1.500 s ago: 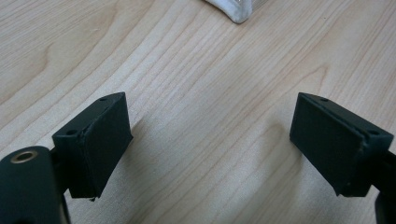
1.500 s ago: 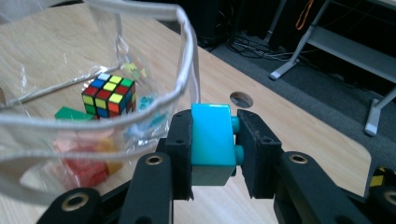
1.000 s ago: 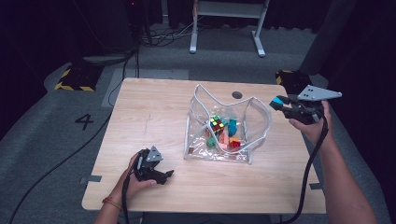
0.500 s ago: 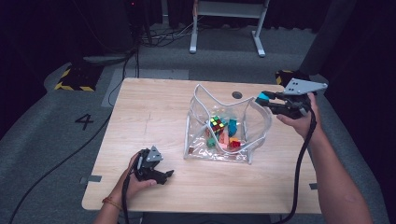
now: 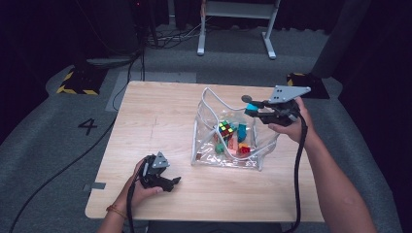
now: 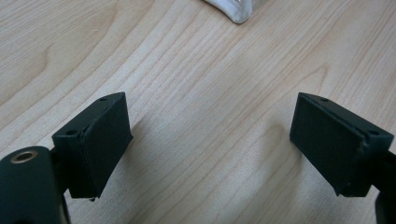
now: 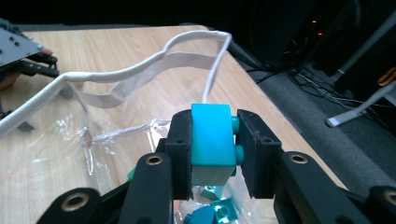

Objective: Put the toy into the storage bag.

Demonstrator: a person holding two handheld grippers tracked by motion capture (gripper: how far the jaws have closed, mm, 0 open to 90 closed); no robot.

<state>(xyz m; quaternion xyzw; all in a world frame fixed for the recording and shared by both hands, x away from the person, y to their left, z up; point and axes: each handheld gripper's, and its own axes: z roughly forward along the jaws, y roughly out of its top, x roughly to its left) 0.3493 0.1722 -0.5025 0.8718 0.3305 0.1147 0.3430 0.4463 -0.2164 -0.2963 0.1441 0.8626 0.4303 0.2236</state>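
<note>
Resting near the front edge of the table (image 5: 145, 116), the left claw (image 5: 171, 183) lay with its jaws spread wide and nothing between them; in the left gripper view only bare wood showed between the two black pads (image 6: 95, 140). The left hand (image 5: 141, 187) cupped it low against the wood, forearm coming in from the near side, which reads as a hand parked out of the way while the other one worked.

Further in, a clear plastic bag (image 5: 228, 160) with white trim stood open at mid-table, its mouth gaping upward and its white handle (image 7: 140, 70) arching over the opening. Inside it lay a puzzle cube (image 5: 225, 129) with coloured stickers and a jumble of small toy bricks (image 5: 232, 144) in teal, red and green. The open, upright mouth probably made dropping pieces in easy.

Beyond that, at the far right side of the bag, the right claw (image 5: 250, 108) was clenched on a turquoise toy brick (image 7: 212, 135), squeezed flat between both pads with its studs facing one pad. The right hand (image 5: 286, 121) held the claw raised and roughly level over the bag's rim, pointing in toward the opening, with the forearm stretched up from the near right. The brick hung above the bag's contents, apparently ready to be let go there.
</note>
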